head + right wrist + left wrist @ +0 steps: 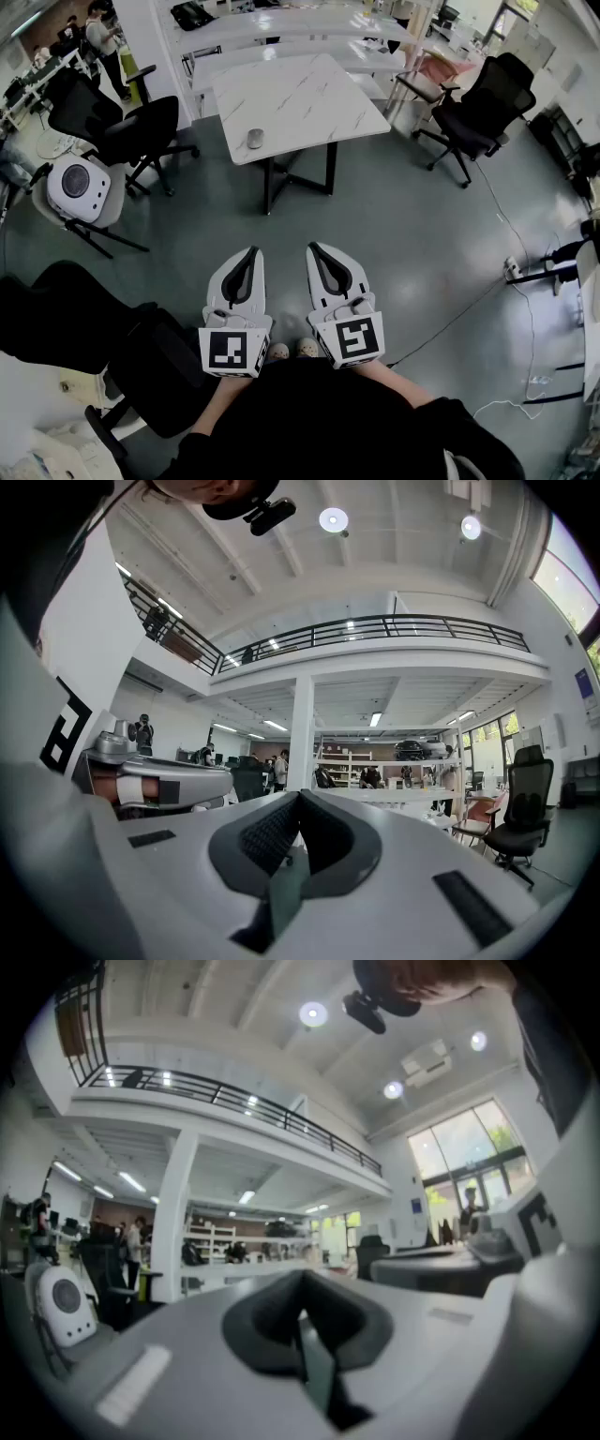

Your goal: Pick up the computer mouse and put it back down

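Both tools level, side by side, tucked close to body. Left gripper (251, 253): jaws pressed together, nothing between. Right gripper (313, 248): likewise closed, empty. Likely carry pose before approach. Floor gap ahead. Mouse (254, 139) lies untouched near front left edge of table (309, 103), well apart from both grippers. Judgement: step closer before any reach.

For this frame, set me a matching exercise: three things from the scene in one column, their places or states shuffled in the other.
Things:
1. small grey computer mouse
2. white boxy device with a dark round face
3. left claw

Places or states:
A. shut, nothing in it
B. on the white marble-top table, near its left edge
C. on a grey chair left of the table

Pairs: 1-B; 2-C; 3-A
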Action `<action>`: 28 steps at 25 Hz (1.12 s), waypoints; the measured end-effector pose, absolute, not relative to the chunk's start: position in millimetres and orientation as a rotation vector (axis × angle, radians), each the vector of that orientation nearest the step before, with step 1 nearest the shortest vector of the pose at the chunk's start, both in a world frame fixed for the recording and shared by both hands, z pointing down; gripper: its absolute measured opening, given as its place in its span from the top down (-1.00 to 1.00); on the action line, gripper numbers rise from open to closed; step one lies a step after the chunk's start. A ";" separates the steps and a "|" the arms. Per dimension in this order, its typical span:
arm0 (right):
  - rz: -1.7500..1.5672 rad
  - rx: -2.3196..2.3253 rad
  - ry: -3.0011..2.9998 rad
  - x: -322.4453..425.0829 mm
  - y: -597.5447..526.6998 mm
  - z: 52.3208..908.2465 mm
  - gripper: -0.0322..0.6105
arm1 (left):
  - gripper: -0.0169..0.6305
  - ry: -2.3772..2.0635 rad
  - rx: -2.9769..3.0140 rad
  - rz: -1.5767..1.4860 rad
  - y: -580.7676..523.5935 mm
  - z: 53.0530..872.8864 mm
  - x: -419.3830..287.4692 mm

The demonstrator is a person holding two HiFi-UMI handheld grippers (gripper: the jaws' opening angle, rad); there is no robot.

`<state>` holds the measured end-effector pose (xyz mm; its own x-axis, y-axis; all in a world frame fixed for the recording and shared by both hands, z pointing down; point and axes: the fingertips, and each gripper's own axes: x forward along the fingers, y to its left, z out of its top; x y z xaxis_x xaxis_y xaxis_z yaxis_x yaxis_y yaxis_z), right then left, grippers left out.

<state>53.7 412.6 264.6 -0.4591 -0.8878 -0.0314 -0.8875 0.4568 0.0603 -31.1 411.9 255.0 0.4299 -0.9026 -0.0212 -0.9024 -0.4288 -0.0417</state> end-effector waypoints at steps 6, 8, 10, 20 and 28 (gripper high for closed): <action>-0.093 1.648 -2.649 57.6 408.3 251.1 0.84 | 0.92 1.649 -2.619 -0.006 410.3 253.6 -30.2; -0.086 1.646 -2.668 58.4 408.3 248.6 0.84 | 0.92 1.653 -2.619 -0.006 409.7 254.7 -29.3; -0.087 1.632 -2.699 58.7 408.3 249.5 0.84 | 0.92 1.662 -2.617 -0.004 408.7 255.4 -28.6; -0.093 1.579 -2.751 77.2 399.6 258.3 0.83 | 0.92 1.705 -2.567 -0.011 403.9 257.0 -12.7; -0.080 1.547 -2.770 91.0 384.2 264.4 0.83 | 0.92 1.755 -2.561 -0.025 390.0 264.2 -2.9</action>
<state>91.0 384.2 264.4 -0.5246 -0.8497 -0.0524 -0.8513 0.5239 0.0284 -2.9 390.0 264.2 0.3611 -0.9325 -0.0078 -0.9319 -0.3605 -0.0399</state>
